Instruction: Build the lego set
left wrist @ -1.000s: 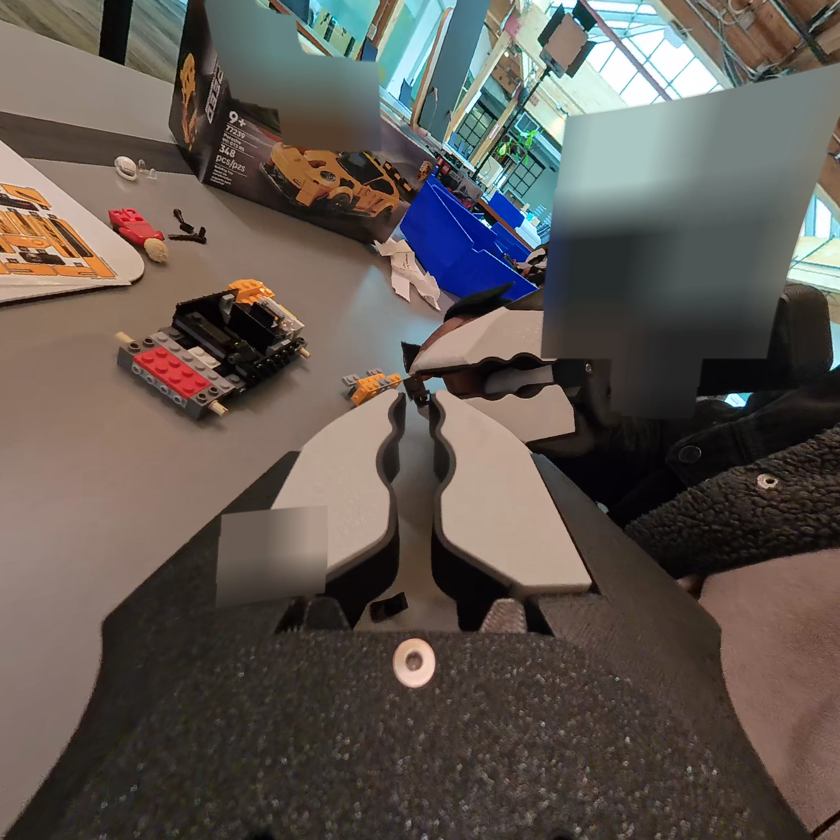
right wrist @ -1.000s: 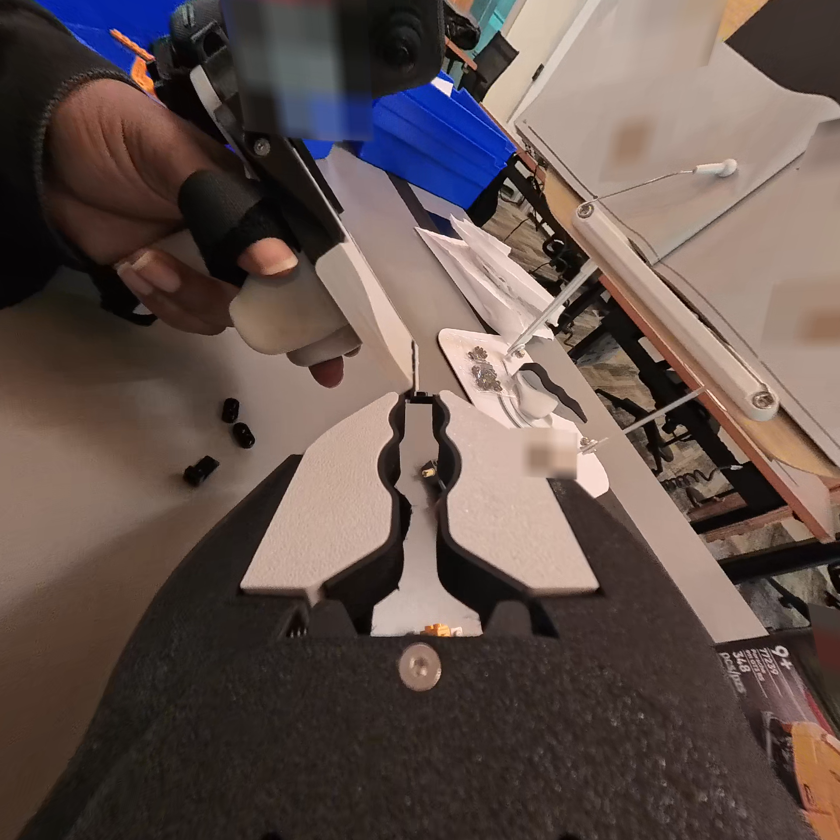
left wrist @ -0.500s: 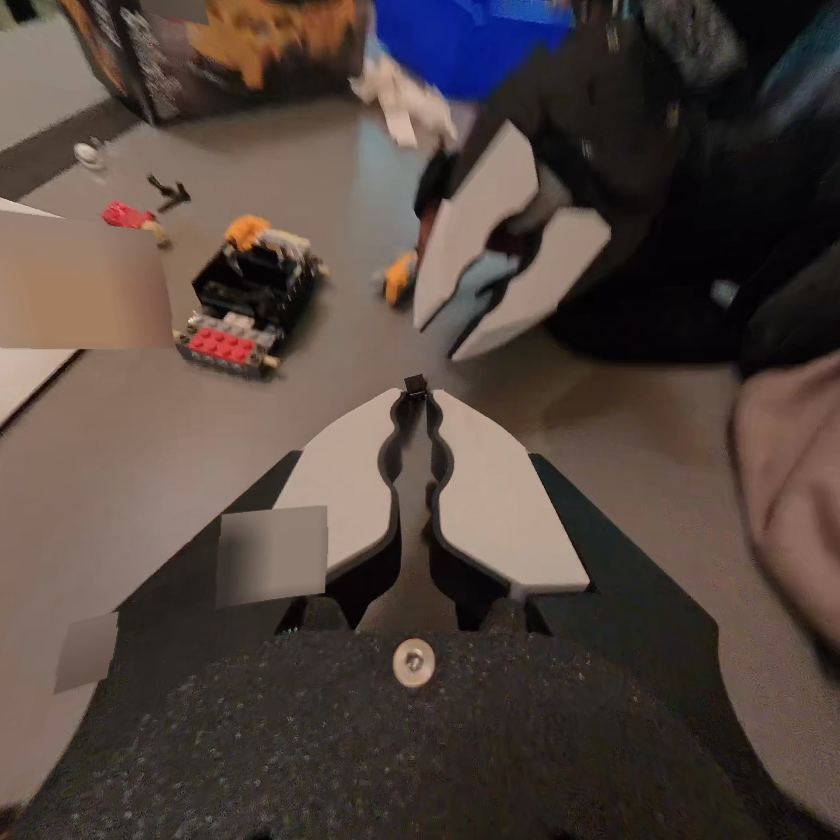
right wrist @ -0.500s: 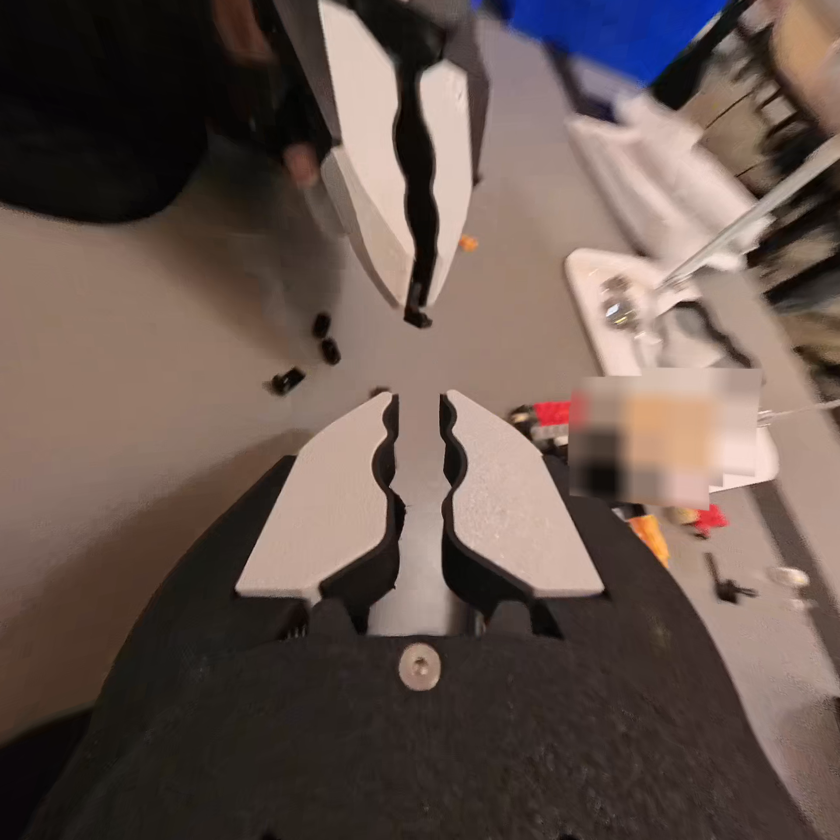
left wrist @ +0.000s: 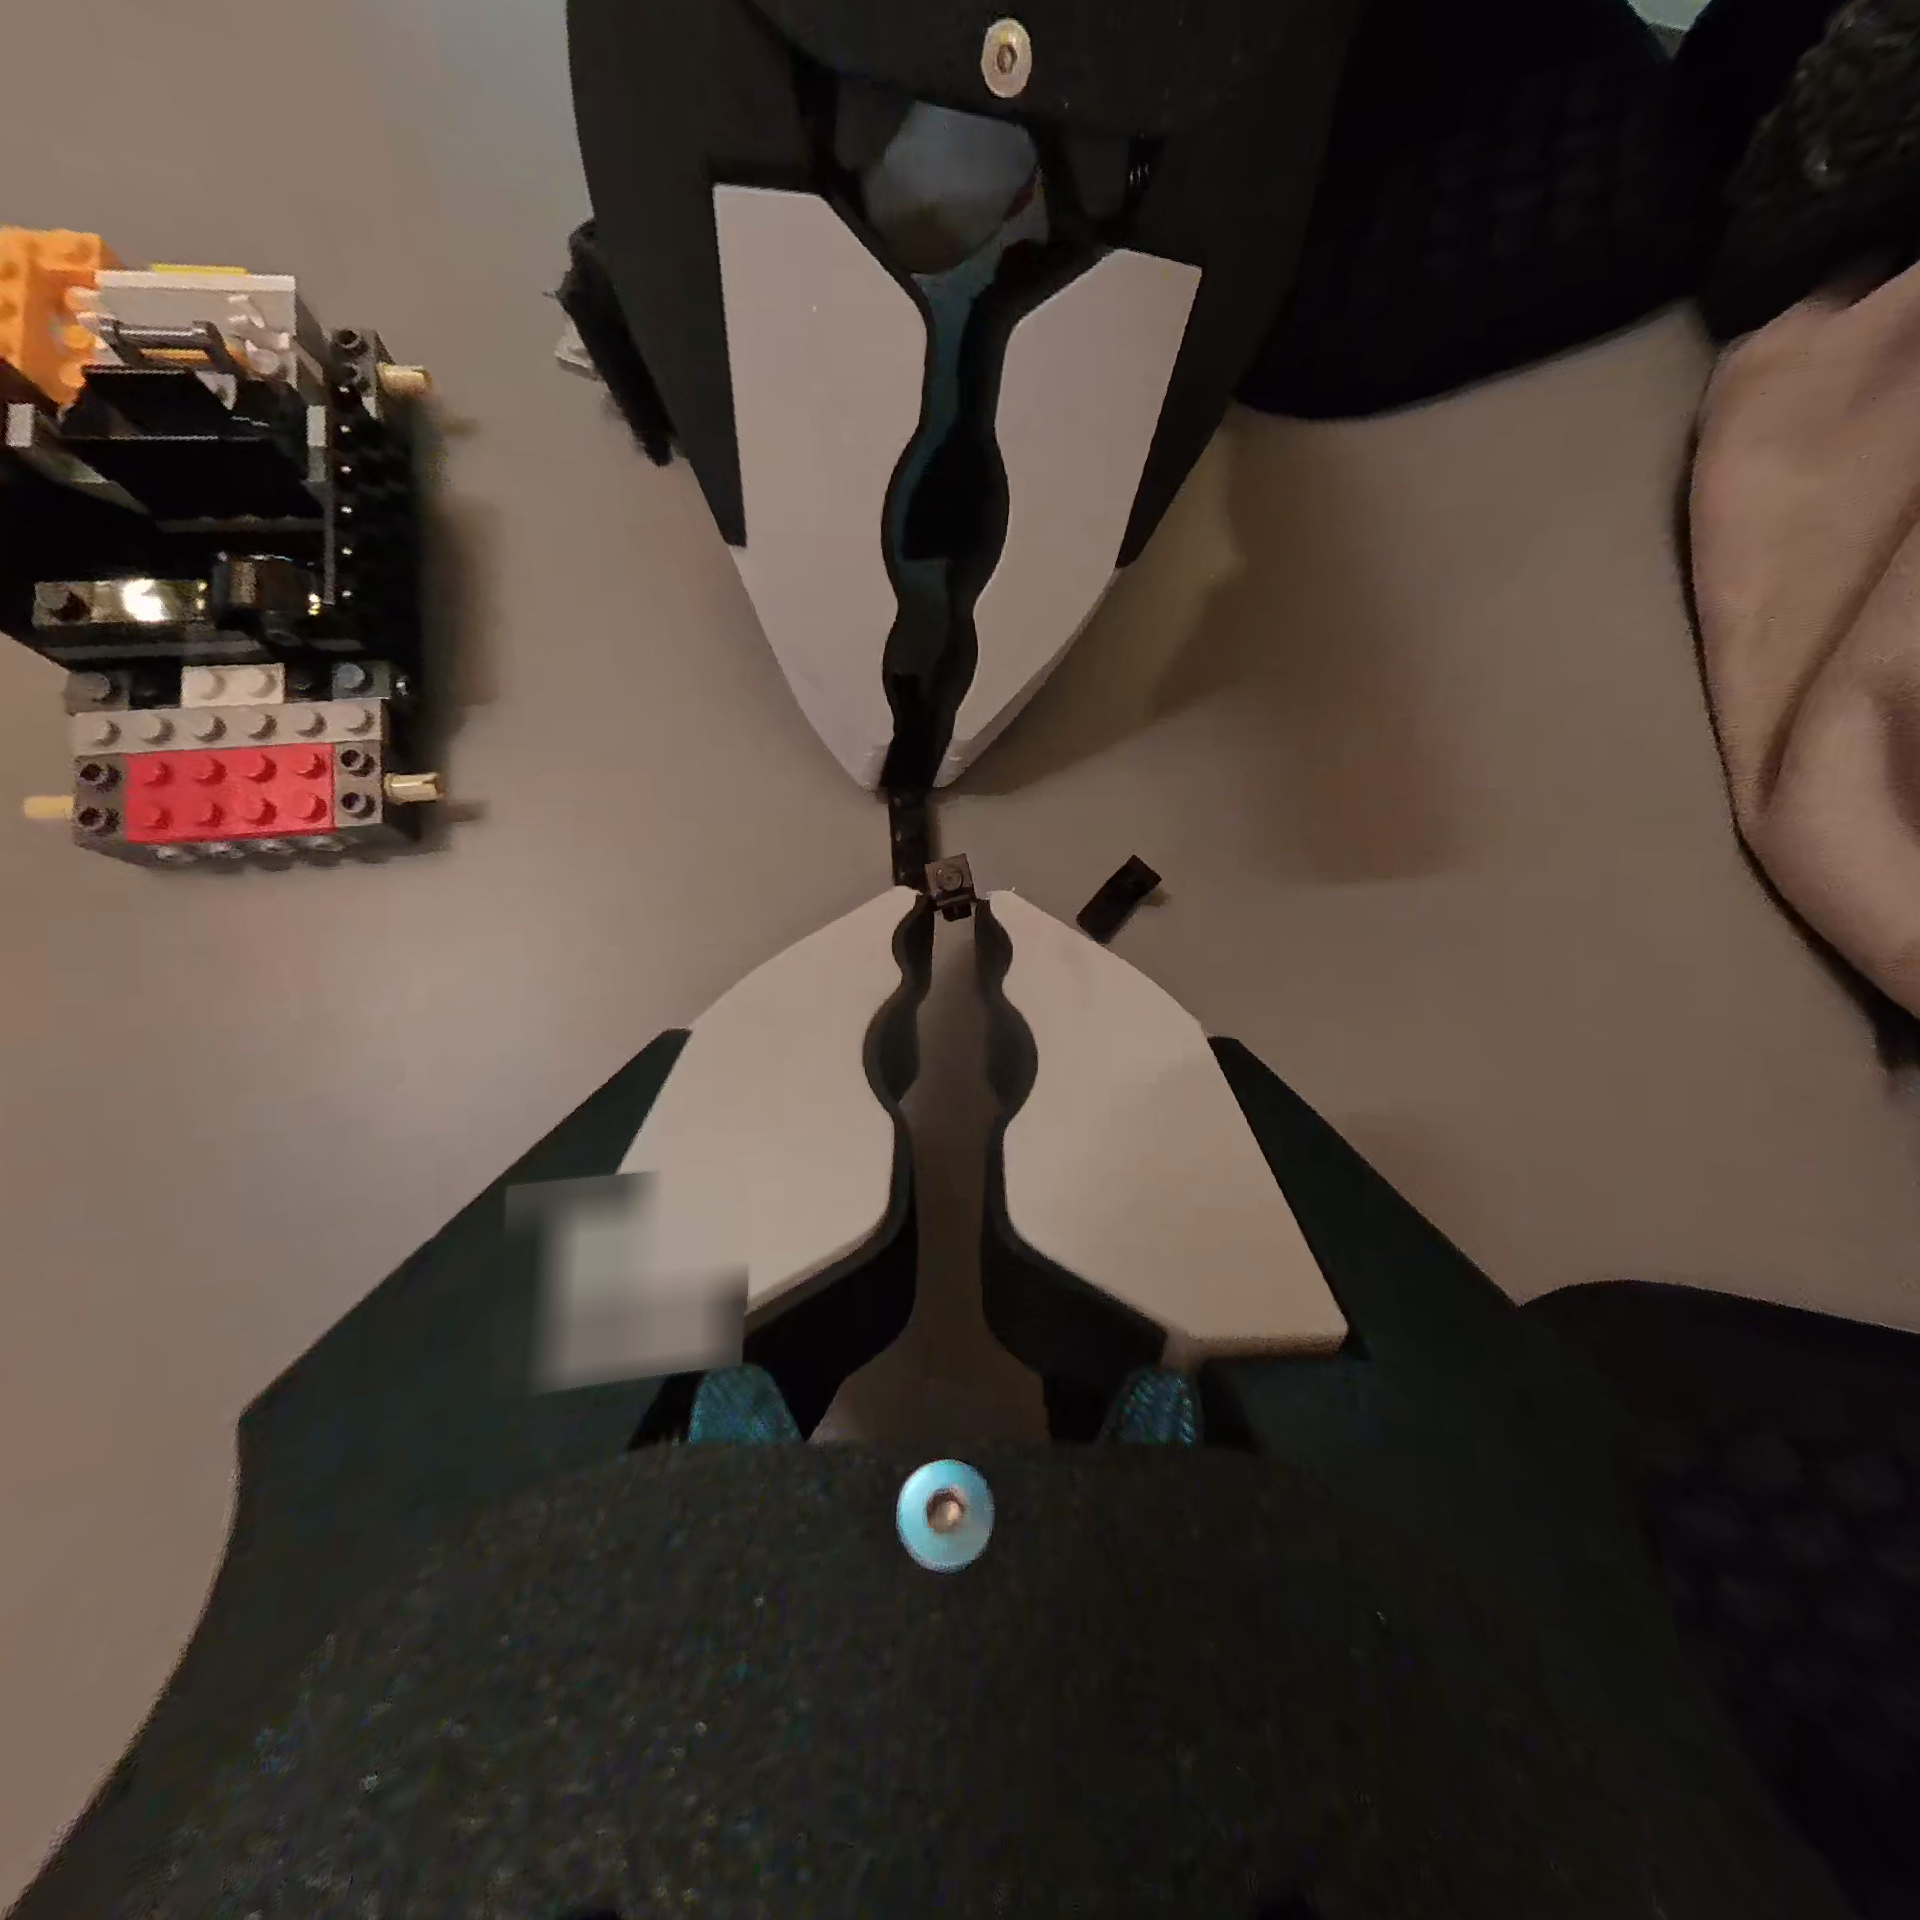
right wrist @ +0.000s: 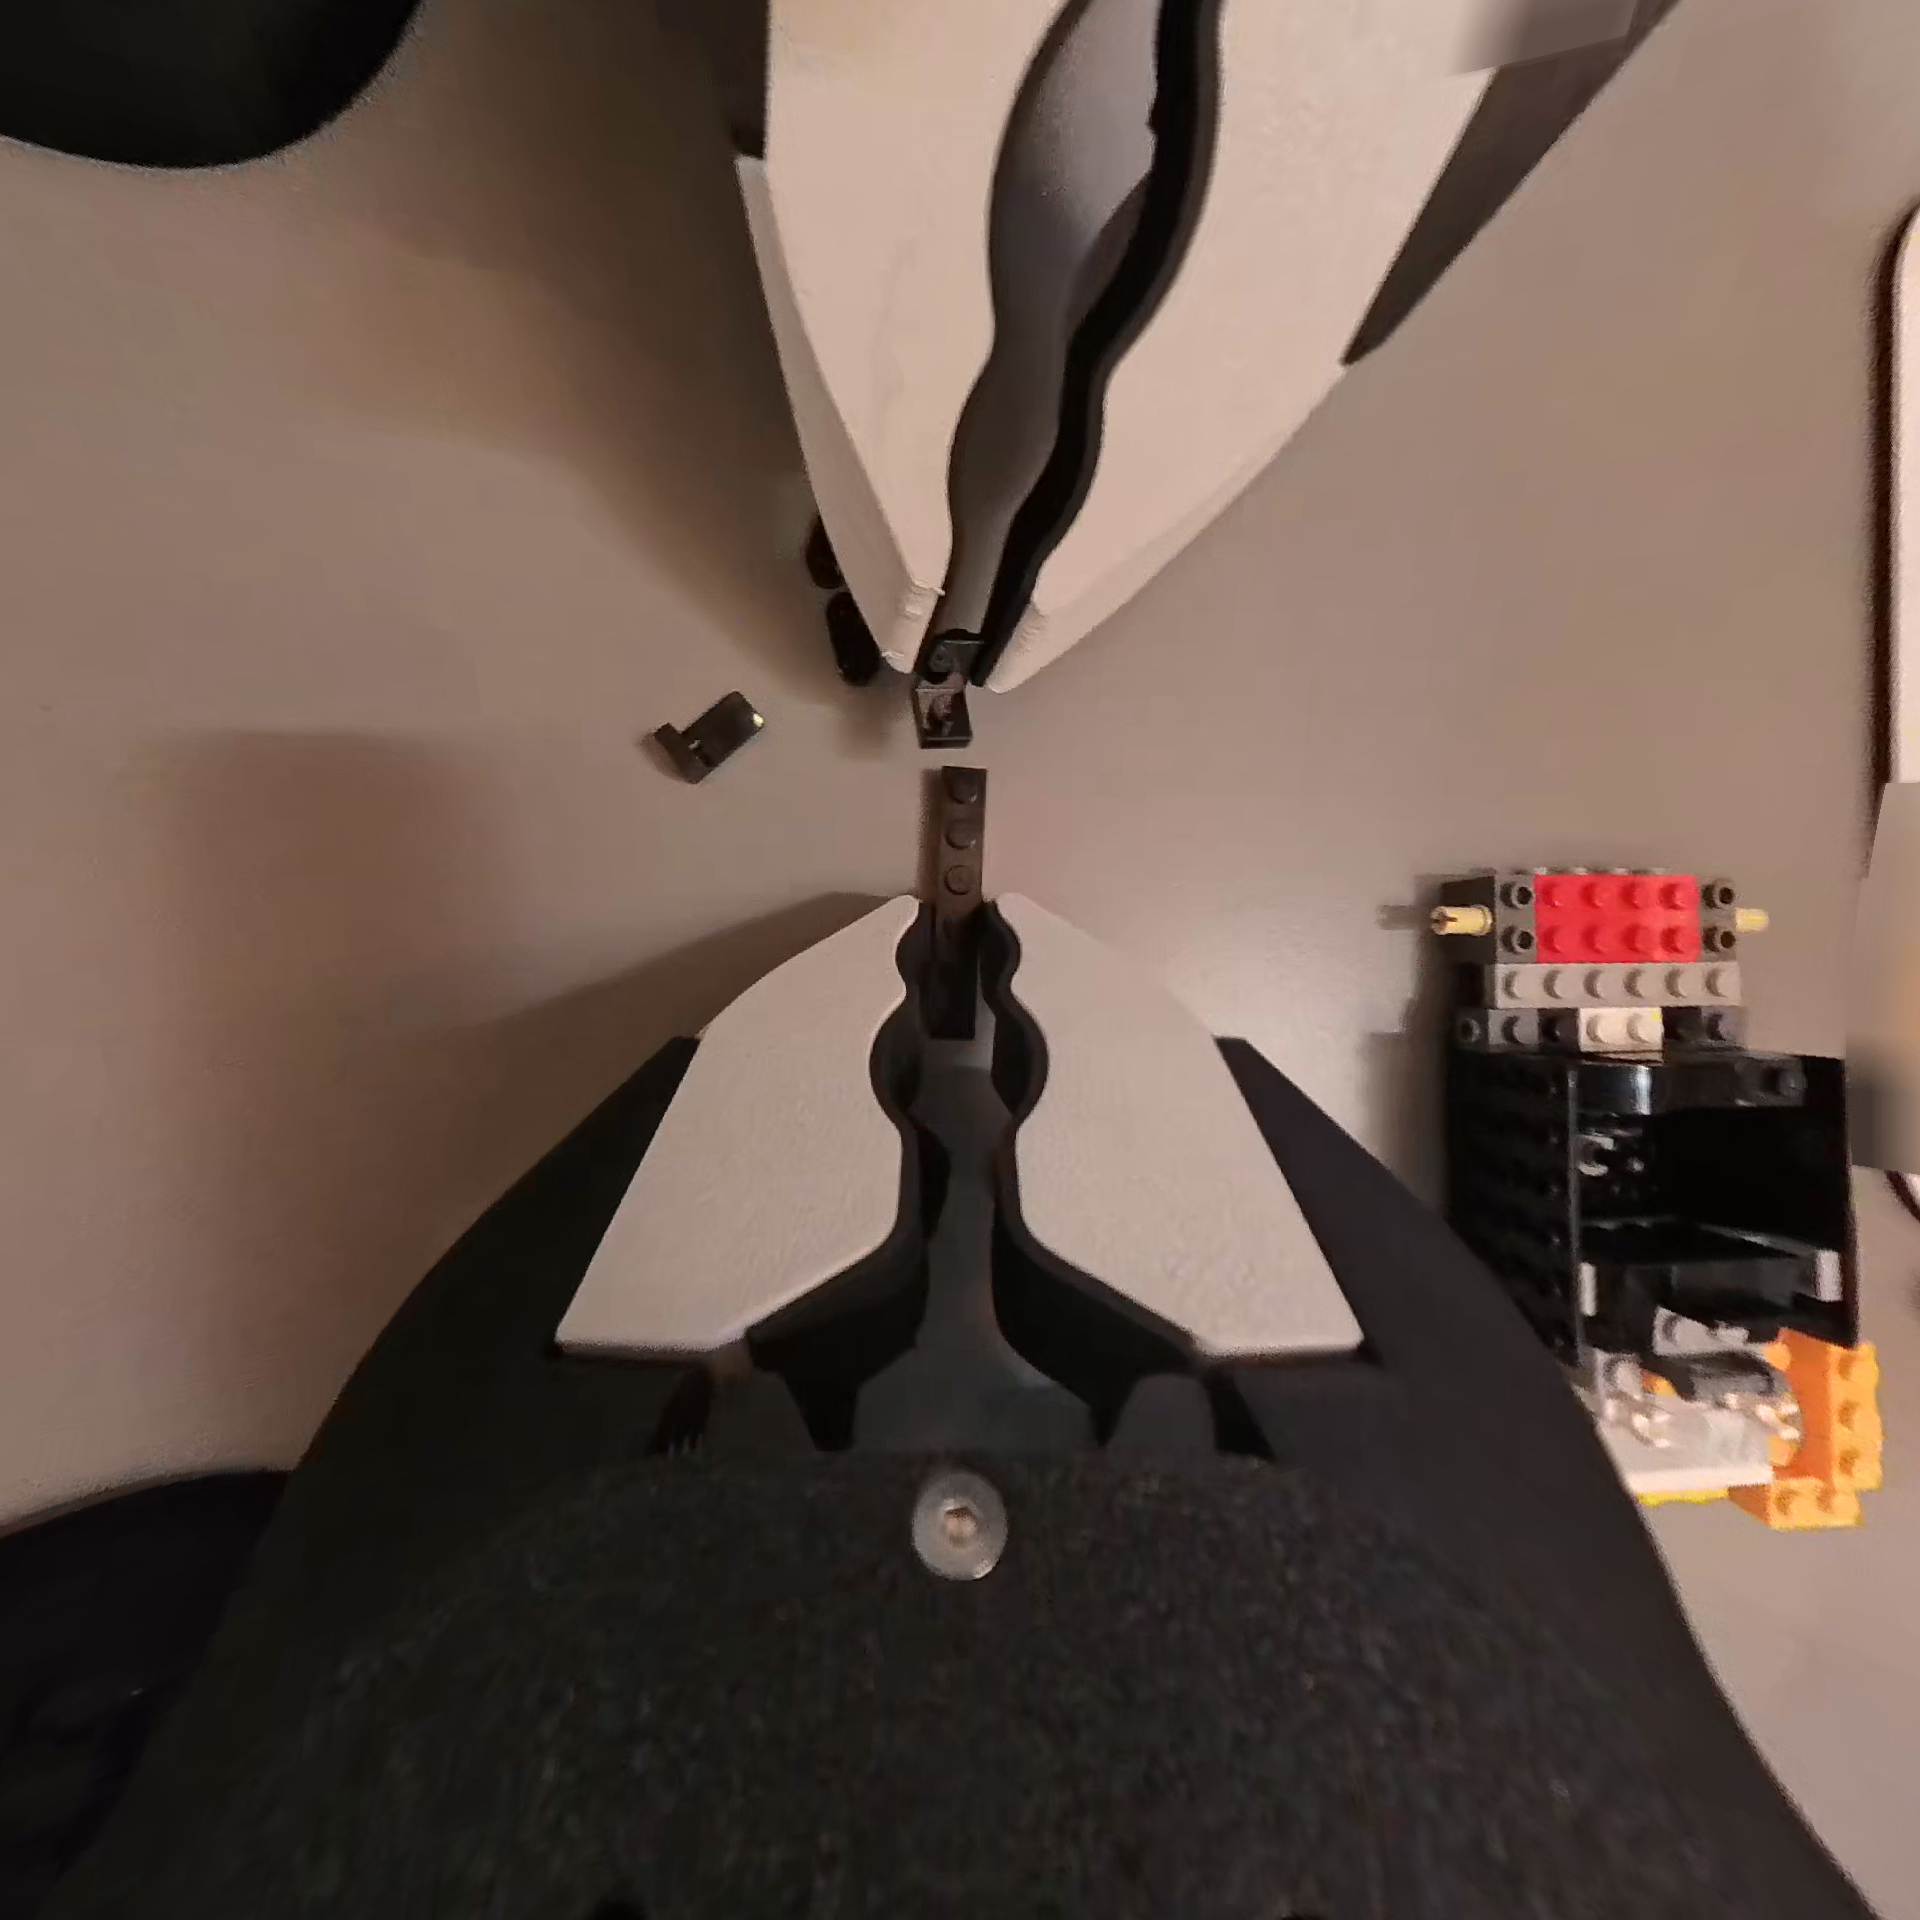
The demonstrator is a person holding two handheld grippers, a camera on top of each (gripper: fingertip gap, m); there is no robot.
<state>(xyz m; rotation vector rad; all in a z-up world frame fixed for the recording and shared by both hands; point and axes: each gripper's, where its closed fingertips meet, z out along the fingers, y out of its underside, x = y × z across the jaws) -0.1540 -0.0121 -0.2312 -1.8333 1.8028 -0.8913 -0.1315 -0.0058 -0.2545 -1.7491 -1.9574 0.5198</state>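
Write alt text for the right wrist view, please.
Two pairs of grey tongs meet tip to tip above a grey table: the near right tongs grip a long black studded plate, the far left tongs a small black brick. A half-built black, red and orange model sits right.

text: none legible | left wrist view: blurred patch over gripper body, no lettering shown | right wrist view: no lettering on bricks or table

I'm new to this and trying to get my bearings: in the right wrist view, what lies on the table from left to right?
Loose black bracket piece → small black piece held by the far tongs → half-built brick car with its red brick.
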